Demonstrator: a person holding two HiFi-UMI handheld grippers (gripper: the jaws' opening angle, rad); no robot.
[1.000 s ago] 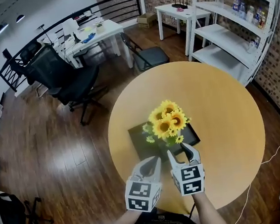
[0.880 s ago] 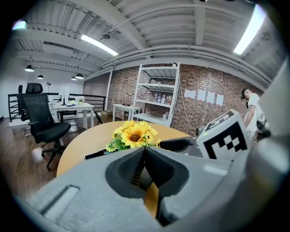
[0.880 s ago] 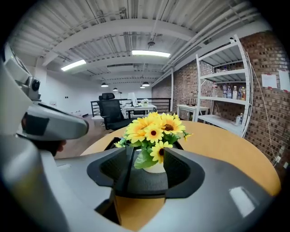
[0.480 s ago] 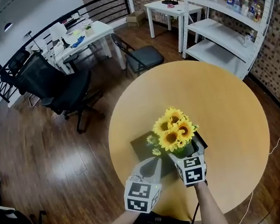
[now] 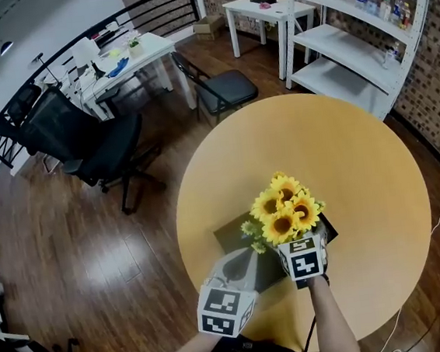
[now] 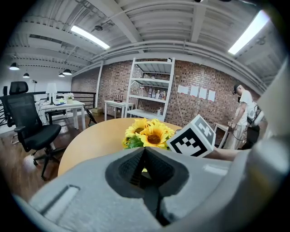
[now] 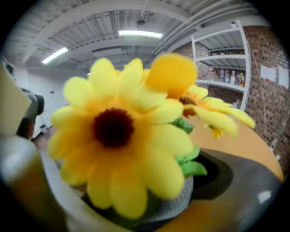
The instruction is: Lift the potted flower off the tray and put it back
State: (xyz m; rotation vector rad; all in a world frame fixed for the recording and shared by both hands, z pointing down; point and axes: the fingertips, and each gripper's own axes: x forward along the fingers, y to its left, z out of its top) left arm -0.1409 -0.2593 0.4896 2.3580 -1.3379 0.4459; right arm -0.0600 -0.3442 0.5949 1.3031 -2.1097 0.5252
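The potted flower, yellow sunflowers (image 5: pixel 287 210) in a grey fabric pot (image 7: pixel 176 206), stands on the dark tray (image 5: pixel 230 238) on the round wooden table (image 5: pixel 359 157). My right gripper (image 5: pixel 302 240) reaches in under the blooms from the near side. Its jaws are opening, with one on each side of the pot and no pad visibly pressing on it. A big sunflower (image 7: pixel 118 132) fills the right gripper view. My left gripper (image 5: pixel 243 258) is shut and empty, over the tray's near left corner, beside the flowers (image 6: pixel 147 133).
Black office chairs (image 5: pixel 95 137) and white desks (image 5: pixel 125 56) stand beyond the table on the wooden floor. White shelves (image 5: pixel 355 48) line the brick wall at the right. A person (image 6: pixel 242 113) stands at the far right in the left gripper view.
My right gripper moved forward and down to the pot, and its jaws spread wide around it. The left gripper edged forward beside it, still shut.
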